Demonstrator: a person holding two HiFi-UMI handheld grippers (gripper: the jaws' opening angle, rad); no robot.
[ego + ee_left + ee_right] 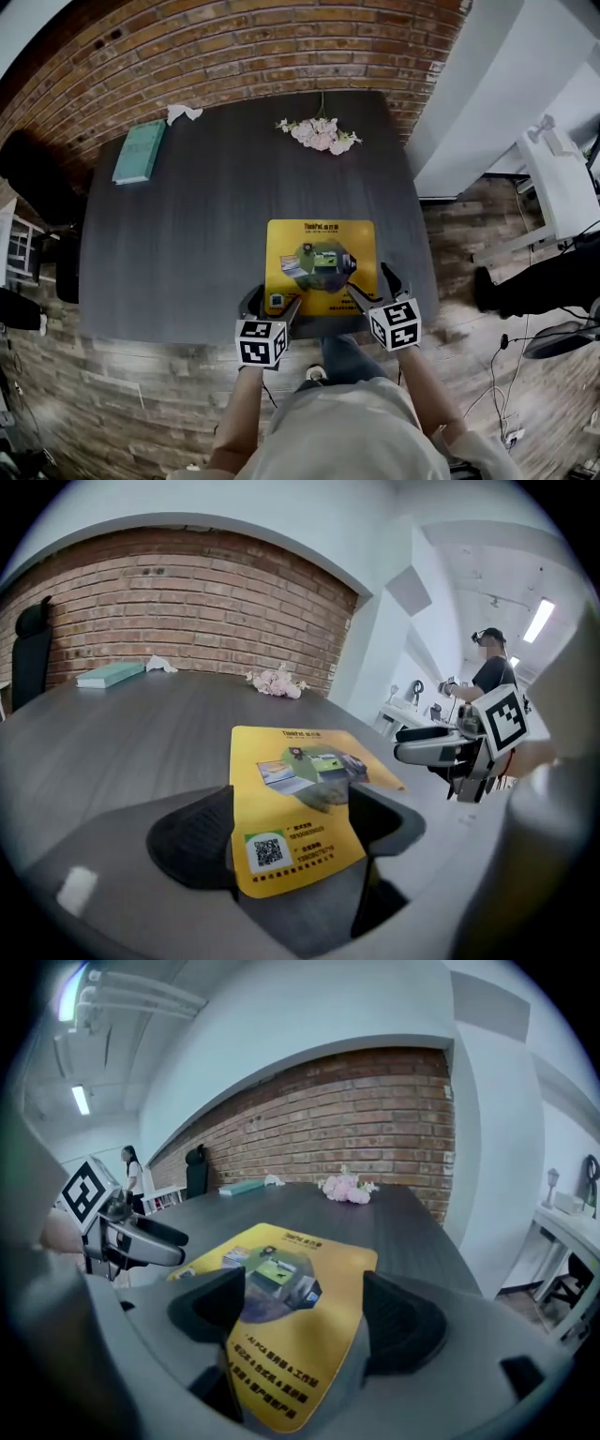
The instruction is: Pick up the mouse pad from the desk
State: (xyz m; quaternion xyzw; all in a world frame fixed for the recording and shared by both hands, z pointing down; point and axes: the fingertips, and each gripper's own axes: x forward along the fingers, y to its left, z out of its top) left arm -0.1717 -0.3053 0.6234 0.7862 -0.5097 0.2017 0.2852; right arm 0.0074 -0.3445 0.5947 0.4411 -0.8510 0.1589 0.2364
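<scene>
- The yellow printed mouse pad [320, 265] lies flat on the dark desk [187, 234], close to its near edge and right in front of the person. It is well apart from the teal book [139, 151] and the pink flowers [319, 134] at the far side.
- The left tool [272, 306] hovers over the pad's near left corner. Its jaws are spread wide, and the corner with the QR code shows between them in its own view, but nothing is pinched.
- The right tool [375, 289] sits over the near right corner, jaws likewise wide apart, with the pad's edge in the gap and the pads not pressing on it.
- To my eye the pad is thin, light and floppy, so it should sag if lifted by one corner alone. It does not look fragile.
- I cannot see the underside, but it is probably grippy rubber, so the pad may cling to the desk instead of sliding freely.
- Because it lies flush, no raised edge offers itself. I would take it at the two near corners, working one jaw under the rim, or drag it to overhang the desk's edge first.
- The glossy print may let a jaw slip, so a firm pinch well onto the corner seems wise.
</scene>
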